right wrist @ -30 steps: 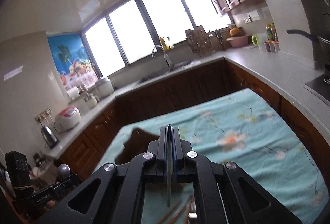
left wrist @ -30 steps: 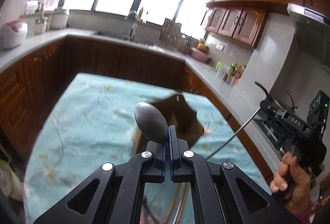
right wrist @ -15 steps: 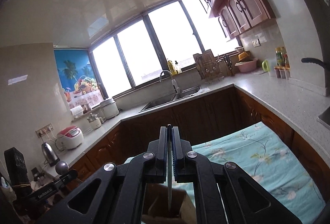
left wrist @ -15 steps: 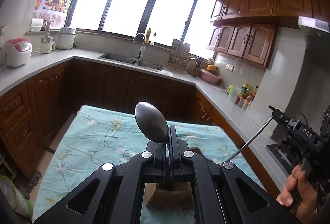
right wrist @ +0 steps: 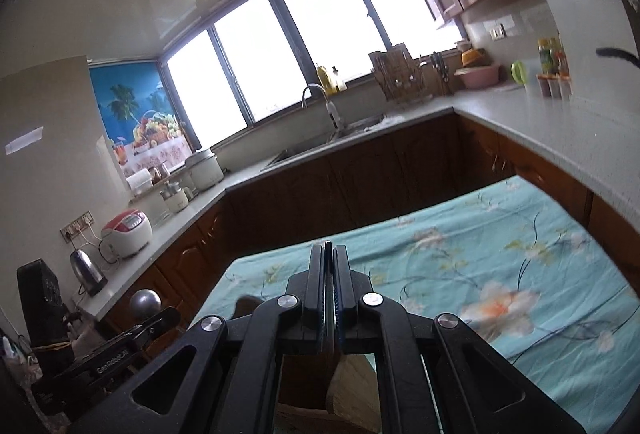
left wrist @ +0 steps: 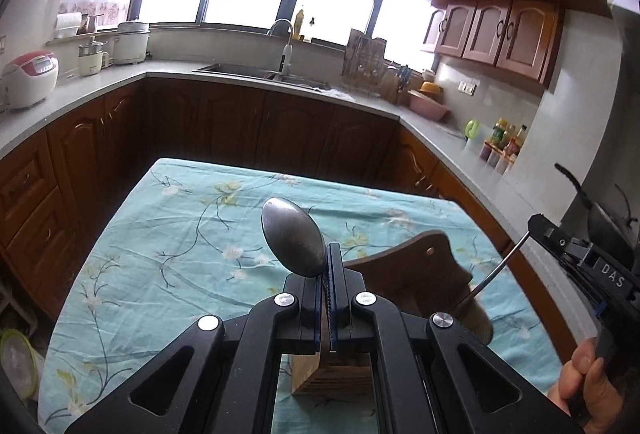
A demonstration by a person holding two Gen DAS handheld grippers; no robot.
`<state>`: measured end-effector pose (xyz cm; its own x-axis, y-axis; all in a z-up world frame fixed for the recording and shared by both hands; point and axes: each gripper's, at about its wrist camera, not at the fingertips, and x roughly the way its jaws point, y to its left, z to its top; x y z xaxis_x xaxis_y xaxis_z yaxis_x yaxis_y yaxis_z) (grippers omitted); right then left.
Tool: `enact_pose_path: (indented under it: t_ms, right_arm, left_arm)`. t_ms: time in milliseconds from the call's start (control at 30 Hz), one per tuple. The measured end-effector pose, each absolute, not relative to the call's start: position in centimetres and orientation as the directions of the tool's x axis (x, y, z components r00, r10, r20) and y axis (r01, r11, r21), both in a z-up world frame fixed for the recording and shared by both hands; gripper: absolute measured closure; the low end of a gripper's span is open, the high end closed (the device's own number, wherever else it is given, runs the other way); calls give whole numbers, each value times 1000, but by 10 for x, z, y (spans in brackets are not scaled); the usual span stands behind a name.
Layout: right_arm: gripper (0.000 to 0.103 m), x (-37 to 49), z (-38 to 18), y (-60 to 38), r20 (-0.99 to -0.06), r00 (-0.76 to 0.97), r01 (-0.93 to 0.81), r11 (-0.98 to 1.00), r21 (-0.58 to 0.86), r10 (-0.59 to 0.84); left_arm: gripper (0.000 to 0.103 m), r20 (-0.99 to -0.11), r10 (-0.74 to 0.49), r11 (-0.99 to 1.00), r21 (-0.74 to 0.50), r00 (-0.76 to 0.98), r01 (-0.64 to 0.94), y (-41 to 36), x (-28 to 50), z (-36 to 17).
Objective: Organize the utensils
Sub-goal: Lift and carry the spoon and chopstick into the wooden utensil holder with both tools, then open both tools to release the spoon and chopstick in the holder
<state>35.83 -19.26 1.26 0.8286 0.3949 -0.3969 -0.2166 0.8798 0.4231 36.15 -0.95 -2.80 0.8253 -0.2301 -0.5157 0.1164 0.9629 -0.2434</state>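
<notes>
My left gripper point(left wrist: 328, 254) is shut on a metal spoon point(left wrist: 294, 236), whose bowl stands up above the fingertips. A wooden utensil holder point(left wrist: 404, 270) stands on the teal floral tablecloth point(left wrist: 180, 234), just below and to the right of it. At the right edge a hand holds my right gripper point(left wrist: 536, 228), shut on a thin metal utensil point(left wrist: 494, 272) that slants down to the holder's top. The right wrist view shows the right gripper point(right wrist: 329, 254) with the utensil edge-on point(right wrist: 330, 314) between its pads and the holder point(right wrist: 352, 382) beneath. The left gripper point(right wrist: 160, 316) and spoon bowl point(right wrist: 145, 301) show at lower left.
Dark wooden cabinets and a grey counter point(left wrist: 100, 86) wrap around the table, with a sink point(left wrist: 256, 72), a rice cooker point(left wrist: 30, 78) and a dish rack point(left wrist: 366, 58). A pan on a stove point(left wrist: 600, 222) sits at the right. A kettle point(right wrist: 88, 270) stands on the left counter.
Both grippers moved forward and sank toward the holder, which now sits under them instead of ahead. The right utensil's lower end has come down to the holder's top. Both stay shut.
</notes>
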Motion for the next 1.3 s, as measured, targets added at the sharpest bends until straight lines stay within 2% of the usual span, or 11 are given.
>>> enact_pose_path:
  t_ms: [100, 333, 667, 833, 867, 933, 1000, 1167, 1233, 1300]
  right_arm:
    - [99, 359, 7, -191, -405, 827, -211, 883, 419, 390]
    - [98, 361, 2, -196, -412, 828, -201, 888, 413, 379]
    - [94, 364, -6, -193, -438, 803, -207, 880, 428, 403]
    - [93, 367, -8, -193, -456, 787, -207, 875, 438, 415]
    - [90, 367, -8, -194, -458, 785, -206, 873, 442, 416]
    - [81, 368, -8, -195, -466, 782, -197, 874, 444, 413]
    - [64, 368, -9, -197, -465, 778, -197, 868, 456, 422]
    - [47, 361, -8, -200, -451, 778, -205, 855, 477, 438]
    - [42, 359, -7, -202, -446, 781, -205, 854, 479, 437]
    - [33, 355, -6, -204, -439, 785, -205, 852, 482, 437]
  left_arm:
    - [102, -524, -232, 964, -236, 819, 122, -5, 372, -13]
    - [102, -570, -241, 965, -227, 785, 131, -3, 383, -23]
    - [102, -559, -249, 963, -232, 791, 139, 1, 388, -22]
    - [94, -562, -266, 958, -247, 783, 148, 4, 389, -21]
    - [92, -561, -268, 957, -249, 783, 149, 4, 388, -22]
    - [81, -558, -268, 957, -250, 785, 149, 3, 385, -21]
    - [72, -558, -265, 957, -248, 786, 147, 3, 383, -21]
    - [68, -559, -274, 954, -260, 782, 148, 6, 376, -20]
    - [63, -556, -271, 954, -261, 785, 145, 7, 374, -18]
    - [59, -554, -273, 953, -266, 787, 143, 10, 371, -17]
